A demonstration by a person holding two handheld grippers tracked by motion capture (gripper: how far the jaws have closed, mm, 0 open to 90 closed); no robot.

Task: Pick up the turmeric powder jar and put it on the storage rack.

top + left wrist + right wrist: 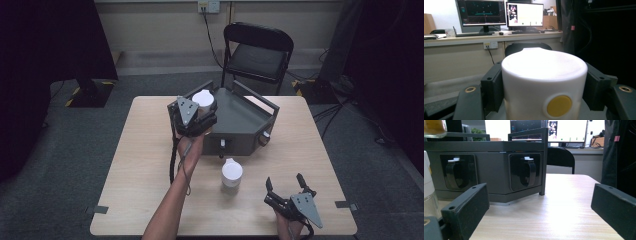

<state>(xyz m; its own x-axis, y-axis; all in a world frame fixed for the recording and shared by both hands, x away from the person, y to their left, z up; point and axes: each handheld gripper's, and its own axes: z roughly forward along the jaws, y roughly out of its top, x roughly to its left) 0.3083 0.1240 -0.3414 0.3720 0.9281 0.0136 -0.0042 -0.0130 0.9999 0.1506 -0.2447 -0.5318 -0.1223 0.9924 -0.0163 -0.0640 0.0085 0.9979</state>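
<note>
My left gripper (201, 109) is raised over the near left corner of a grey angular rack (245, 117) and is shut on a white-capped jar (205, 98). In the left gripper view the jar's white cap (541, 70), marked with a yellow dot, sits tight between the two black jaws of the left gripper (544, 87). A second white-capped jar (232, 173) stands on the table in front of the rack. My right gripper (284, 181) rests low near the table's front right, open, with nothing between its jaws.
The rack's front (494, 170) has two recessed black handles with white tabs. The standing jar (427, 195) is at the left edge of the right gripper view. A black folding chair (257, 52) stands behind the wooden table (145, 175). Monitors (524, 13) sit on a far desk.
</note>
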